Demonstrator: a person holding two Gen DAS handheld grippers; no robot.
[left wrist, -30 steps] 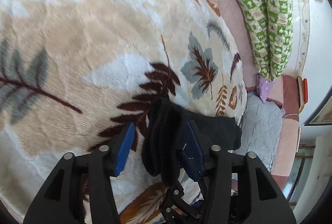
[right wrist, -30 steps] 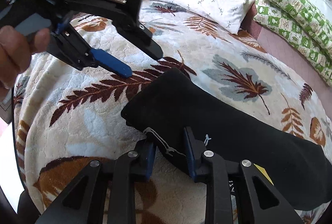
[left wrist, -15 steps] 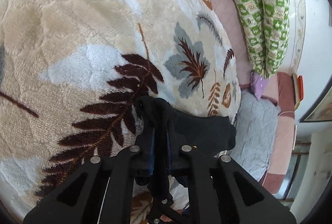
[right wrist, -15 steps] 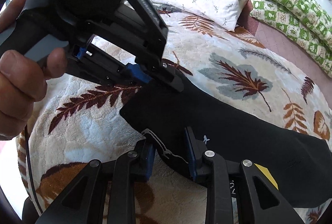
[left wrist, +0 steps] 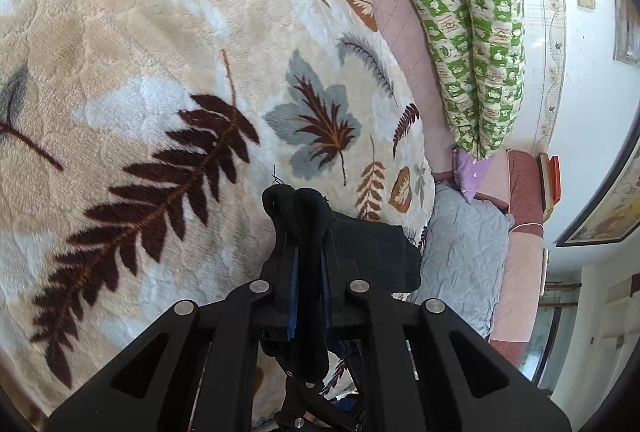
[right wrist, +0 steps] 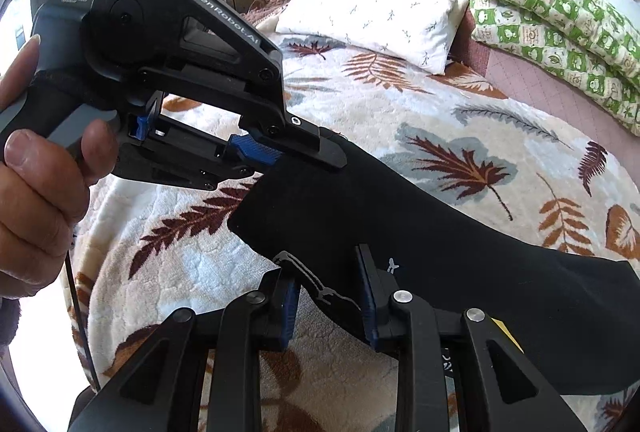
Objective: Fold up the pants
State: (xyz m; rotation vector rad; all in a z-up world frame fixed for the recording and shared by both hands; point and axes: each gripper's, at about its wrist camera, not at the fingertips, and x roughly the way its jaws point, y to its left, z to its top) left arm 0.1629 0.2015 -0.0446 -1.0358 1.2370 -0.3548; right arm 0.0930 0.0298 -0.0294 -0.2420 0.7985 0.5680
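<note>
Your left gripper (left wrist: 308,272) is clamped tight on a bunched corner of the black pants (right wrist: 400,224) (fabric pokes out past the tips). Your right gripper (right wrist: 330,296) pinches the neighbouring edge, jaws narrowly apart; the rest trails ahead-right across the leaf-print blanket (right wrist: 460,119).

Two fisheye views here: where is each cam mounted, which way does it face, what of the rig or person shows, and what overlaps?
Left wrist: sits on the left gripper, looks down along its fingers, shut on a bunched edge of the black fabric pants, over the leaf-print fleece blanket.
Right wrist: sits on the right gripper, faces across the bed toward the white pillow; its fingers straddle the pants, and the left gripper and the person's left hand show.
Shared: pants, blanket, pillow, green patterned quilt.
</note>
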